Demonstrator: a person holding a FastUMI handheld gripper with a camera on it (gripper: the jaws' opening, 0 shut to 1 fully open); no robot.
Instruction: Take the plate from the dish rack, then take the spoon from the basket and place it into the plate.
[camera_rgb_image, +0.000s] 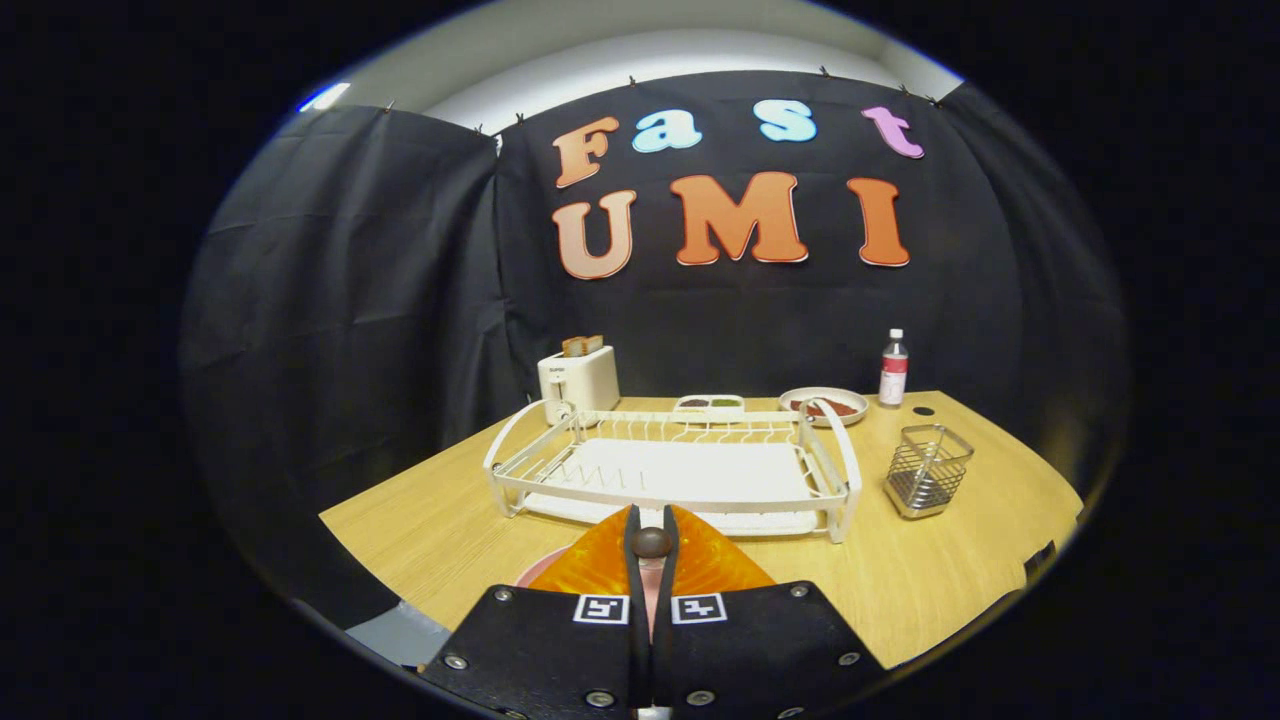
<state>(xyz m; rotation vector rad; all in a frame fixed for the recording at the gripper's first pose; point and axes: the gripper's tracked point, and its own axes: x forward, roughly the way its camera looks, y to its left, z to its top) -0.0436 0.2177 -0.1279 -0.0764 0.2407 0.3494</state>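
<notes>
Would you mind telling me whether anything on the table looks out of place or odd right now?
Nothing stands out. The dish rack sits square and empty, the wire basket upright beside it, and the gripper is shut on a dark spoon end, over the pink plate.

The tongs cover most of the plate; only a pink sliver shows left of them. A dark rounded end sits pinched between their fingers, the rest hidden. The dish behind the rack is partly blocked.
</notes>
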